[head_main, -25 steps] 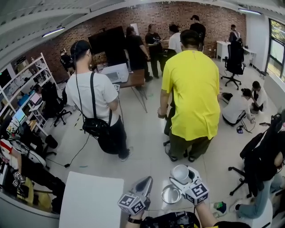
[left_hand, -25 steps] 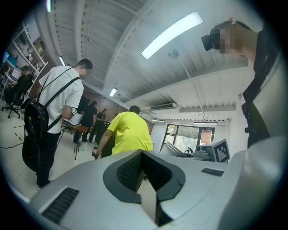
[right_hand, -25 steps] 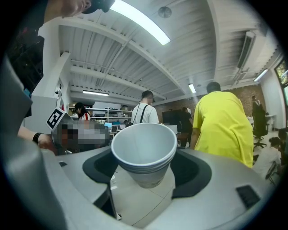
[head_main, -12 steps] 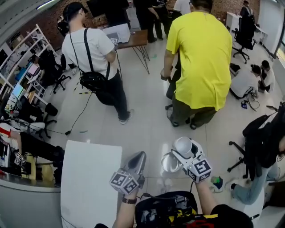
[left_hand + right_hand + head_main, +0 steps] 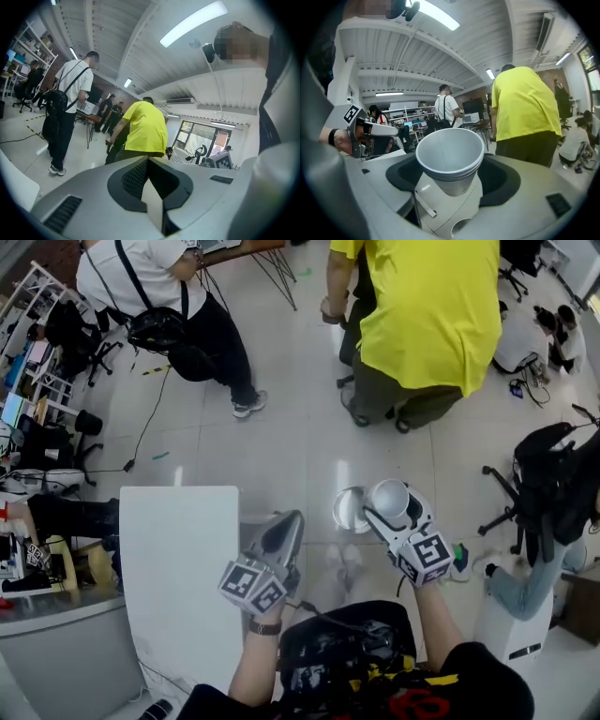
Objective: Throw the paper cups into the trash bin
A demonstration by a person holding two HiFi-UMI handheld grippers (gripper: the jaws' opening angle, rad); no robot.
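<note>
Head view: the left gripper (image 5: 284, 529) and the right gripper (image 5: 382, 510) hang over the floor (image 5: 300, 442), with white paper cups (image 5: 390, 497) in the right one. Left gripper view: its jaws are pressed together, with nothing between them. Right gripper view: its jaws squeeze the stacked, empty cups.

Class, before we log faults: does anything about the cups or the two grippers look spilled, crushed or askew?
Nothing stands out. The paper cups sit nested between the right gripper's jaws. Their rims are round and uncrushed, and the top cup looks empty. The left gripper is shut with nothing in it.
</note>
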